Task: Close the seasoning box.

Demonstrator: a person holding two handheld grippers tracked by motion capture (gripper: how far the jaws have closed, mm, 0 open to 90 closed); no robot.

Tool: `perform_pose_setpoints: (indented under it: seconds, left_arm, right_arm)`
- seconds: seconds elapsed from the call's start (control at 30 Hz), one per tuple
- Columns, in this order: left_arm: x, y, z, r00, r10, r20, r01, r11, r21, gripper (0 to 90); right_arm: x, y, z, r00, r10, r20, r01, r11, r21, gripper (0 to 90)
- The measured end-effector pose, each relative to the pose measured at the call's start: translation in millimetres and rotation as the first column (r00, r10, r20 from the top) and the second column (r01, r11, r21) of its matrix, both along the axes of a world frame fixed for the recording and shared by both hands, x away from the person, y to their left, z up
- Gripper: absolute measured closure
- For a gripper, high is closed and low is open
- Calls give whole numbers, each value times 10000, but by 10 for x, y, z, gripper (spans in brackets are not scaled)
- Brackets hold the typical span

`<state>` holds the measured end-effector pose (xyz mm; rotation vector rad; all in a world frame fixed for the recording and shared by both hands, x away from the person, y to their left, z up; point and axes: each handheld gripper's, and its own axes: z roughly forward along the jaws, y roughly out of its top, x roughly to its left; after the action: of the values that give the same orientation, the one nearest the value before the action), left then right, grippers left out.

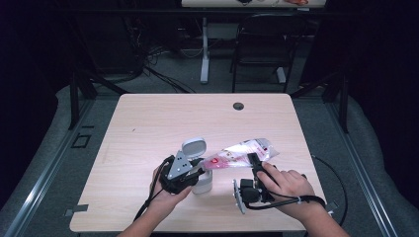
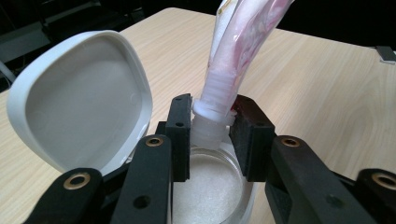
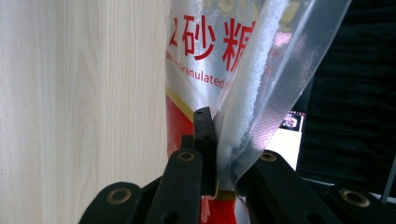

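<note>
A clear and red bag of granulated sugar [image 1: 244, 150] hangs tilted above the table, its white threaded spout [image 2: 217, 100] pointing down into a white jar [image 1: 202, 183]. The jar's hinged lid [image 2: 79, 98] stands open, and white sugar [image 2: 205, 186] lies inside. My left gripper [image 2: 212, 133] is shut on the spout just over the jar's mouth, a pad pressed against each side. My right gripper [image 3: 219, 140] is shut on the bag's [image 3: 219, 60] far end and holds it raised to the right of the jar [image 1: 254, 160].
The light wooden table [image 1: 148, 128] has a round cable hole [image 1: 238, 106] near its far edge. A black chair [image 1: 262, 44] and a white desk leg [image 1: 204, 64] stand beyond it. A black cable [image 1: 336, 182] loops off the table's right side.
</note>
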<state>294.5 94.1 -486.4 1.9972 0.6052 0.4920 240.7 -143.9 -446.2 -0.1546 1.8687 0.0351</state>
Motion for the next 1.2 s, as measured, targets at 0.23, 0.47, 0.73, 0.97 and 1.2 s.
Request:
perform_pose_setpoints:
  seconds: [0.23, 0.47, 0.73, 0.97, 1.2]
  left_arm:
    - [1, 17, 32, 9999, -54, 117, 52, 9998, 182, 703]
    - [-15, 22, 57, 9995, -95, 305, 81, 9990, 448, 705]
    - [-7, 13, 85, 9989, -258, 383, 220, 9951, 959, 707]
    - [-4, 5, 101, 9978, -424, 515, 345, 9889, 1444, 709]
    - [-6, 1, 124, 9967, -541, 606, 418, 9813, 1877, 710]
  right_arm:
    - [14, -15, -7, 10000, 30, -94, -26, 9991, 421, 861]
    - [25, -32, -39, 9997, 99, -240, -80, 9969, 778, 861]
    - [38, -55, -105, 9988, 115, -467, -50, 9906, 1367, 861]
    - [47, -68, -157, 9983, 120, -575, -23, 9863, 1650, 861]
    - [34, -82, -202, 9964, -65, -847, 224, 9818, 1885, 861]
